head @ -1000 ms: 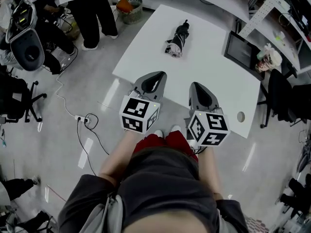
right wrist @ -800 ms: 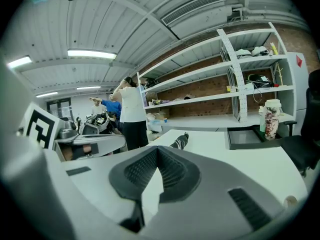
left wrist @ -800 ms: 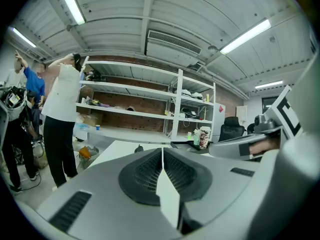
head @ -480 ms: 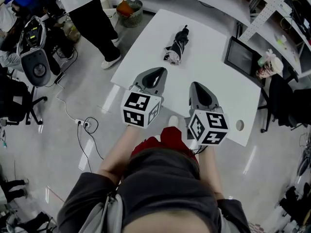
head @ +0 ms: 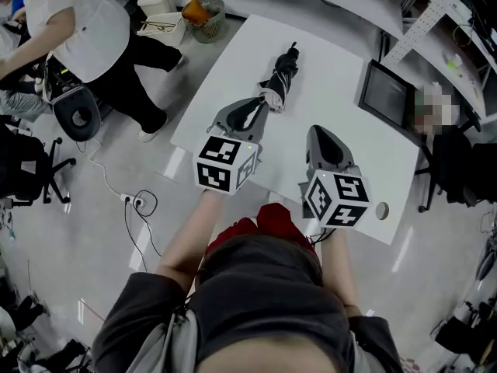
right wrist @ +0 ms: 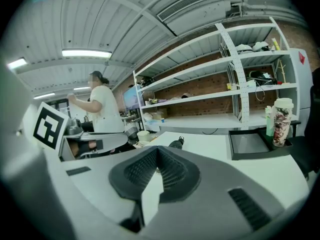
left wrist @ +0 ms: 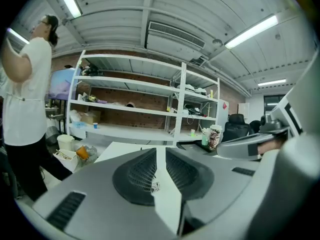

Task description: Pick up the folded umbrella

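1. The folded umbrella [head: 281,74] is black and lies on the white surface [head: 342,84], toward its far left part. Its handle end points away from the person and its wider, bunched end is nearer. In the right gripper view it shows as a small dark shape [right wrist: 176,143] on the surface, beyond the jaws.
2. The left claw [head: 258,102] reaches over the near left edge of the surface. In the head view its tip sits just beside the umbrella's near end; whether they touch cannot be told.
3. Seen from its own camera, the left claw [left wrist: 160,152] has a narrow slit between its jaws. The jaws have just been opening, and nothing is gripped between them.
4. The right claw [head: 320,133] hovers over the near part of the surface, well apart from the umbrella. It is to the right of the left claw and farther back.
5. In its own view the right claw [right wrist: 158,151] has its jaw tips together, with nothing caught between them.
6. A dark rectangular panel [head: 386,93] rests at the right edge of the surface.
7. A person in a white top [head: 74,22] bends over at the upper left of the floor. A round bin [head: 206,15] stands beyond the surface's far left corner.
8. White shelving [right wrist: 240,79] lines the brick wall behind.
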A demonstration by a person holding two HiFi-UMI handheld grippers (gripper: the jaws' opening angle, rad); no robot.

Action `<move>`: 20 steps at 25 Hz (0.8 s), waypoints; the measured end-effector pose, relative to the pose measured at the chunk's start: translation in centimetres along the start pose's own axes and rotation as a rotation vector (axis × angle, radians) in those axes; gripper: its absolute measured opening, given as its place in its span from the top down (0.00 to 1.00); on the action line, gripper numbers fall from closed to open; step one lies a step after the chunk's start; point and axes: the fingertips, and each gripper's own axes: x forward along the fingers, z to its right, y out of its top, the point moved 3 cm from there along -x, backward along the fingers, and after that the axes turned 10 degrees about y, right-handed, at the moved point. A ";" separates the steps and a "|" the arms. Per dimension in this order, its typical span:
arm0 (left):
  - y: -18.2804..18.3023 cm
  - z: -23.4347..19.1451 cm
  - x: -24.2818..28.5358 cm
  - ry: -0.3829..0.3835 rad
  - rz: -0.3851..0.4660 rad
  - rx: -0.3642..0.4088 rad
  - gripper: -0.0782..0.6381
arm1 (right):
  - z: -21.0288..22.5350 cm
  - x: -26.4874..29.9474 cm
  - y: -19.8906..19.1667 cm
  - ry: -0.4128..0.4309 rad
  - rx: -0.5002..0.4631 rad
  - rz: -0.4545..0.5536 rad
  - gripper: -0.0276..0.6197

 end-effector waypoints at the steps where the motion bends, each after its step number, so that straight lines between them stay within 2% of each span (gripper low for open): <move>1: 0.0 -0.2 0.6 0.002 -0.007 -0.002 0.83 | 0.4 0.3 0.1 0.000 0.003 -0.004 0.93; 11: 0.1 -0.6 6.5 0.026 -0.068 -0.001 0.74 | 4.5 3.5 0.9 0.012 0.012 -0.034 0.93; 20: -0.4 -0.6 11.5 0.008 -0.163 -0.010 0.65 | 7.4 6.1 1.6 0.034 0.023 -0.059 0.93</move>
